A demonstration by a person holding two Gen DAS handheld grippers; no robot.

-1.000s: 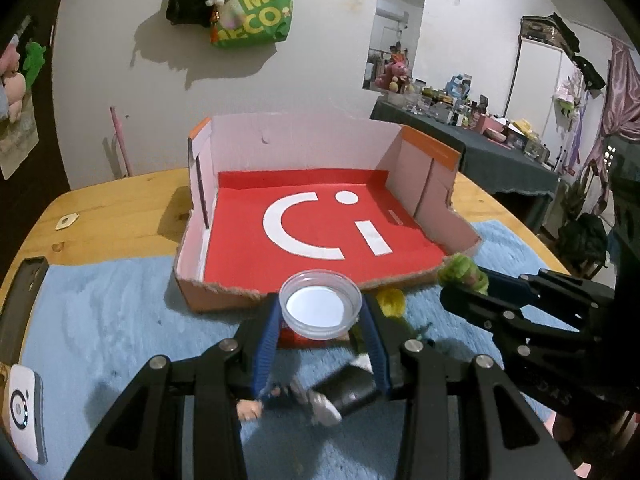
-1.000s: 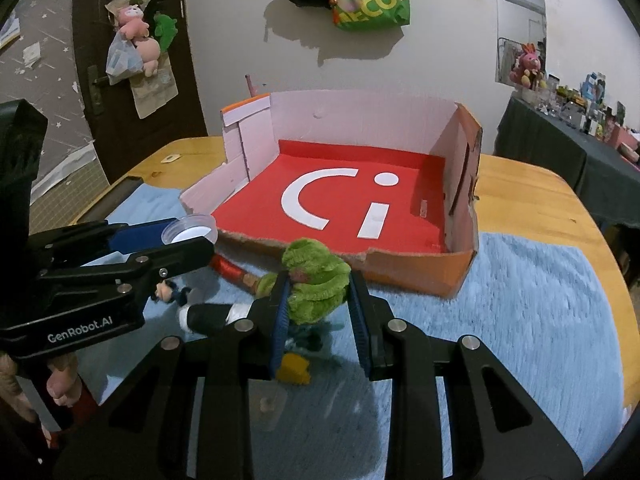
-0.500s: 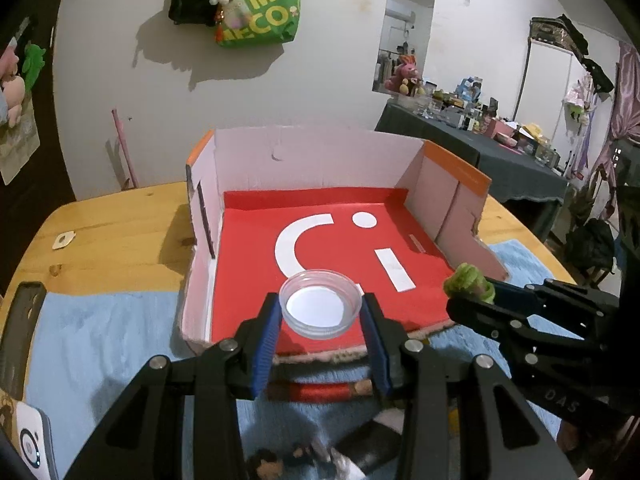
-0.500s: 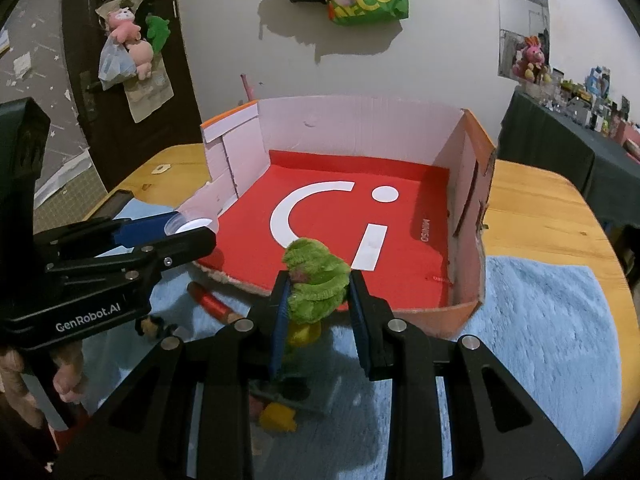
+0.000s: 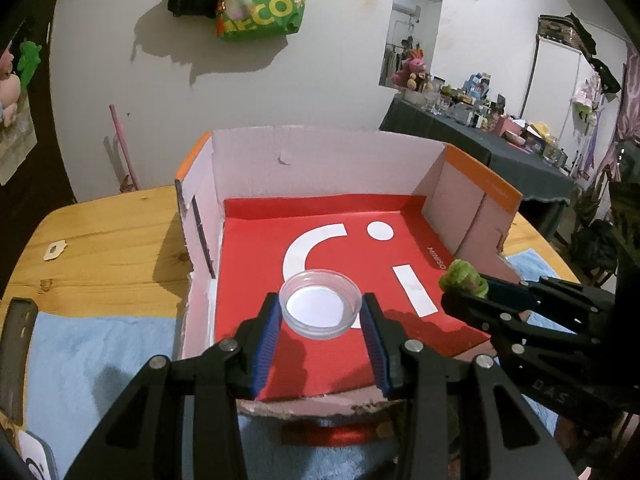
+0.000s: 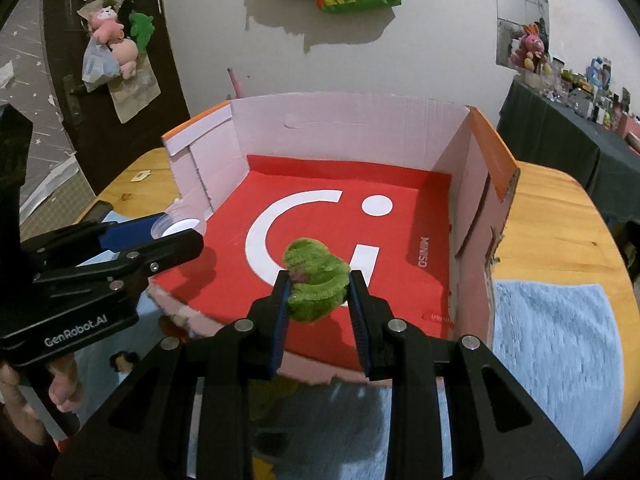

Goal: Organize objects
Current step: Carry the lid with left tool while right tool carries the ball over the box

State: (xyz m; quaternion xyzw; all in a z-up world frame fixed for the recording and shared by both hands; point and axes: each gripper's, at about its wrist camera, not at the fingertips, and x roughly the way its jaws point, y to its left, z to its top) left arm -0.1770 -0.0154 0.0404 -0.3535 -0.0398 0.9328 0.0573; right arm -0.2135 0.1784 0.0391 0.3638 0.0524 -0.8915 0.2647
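Got my left tongs (image 5: 320, 316) pinching the clear round plastic dish (image 5: 320, 304) and right tongs (image 6: 318, 292) squeezing the fuzzy green plush toy (image 6: 316, 280), both over the red-floored cardboard box (image 6: 400, 204), so next I'd lower and release.

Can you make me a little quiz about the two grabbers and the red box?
1. True or false: the left gripper is shut on a clear round dish.
2. What does the right gripper hold? A) a yellow duck B) a fuzzy green toy C) a red pen
3. Fill in: both grippers hold their things above the red floor of the cardboard ____.

Key: 1 true; 2 B; 3 box
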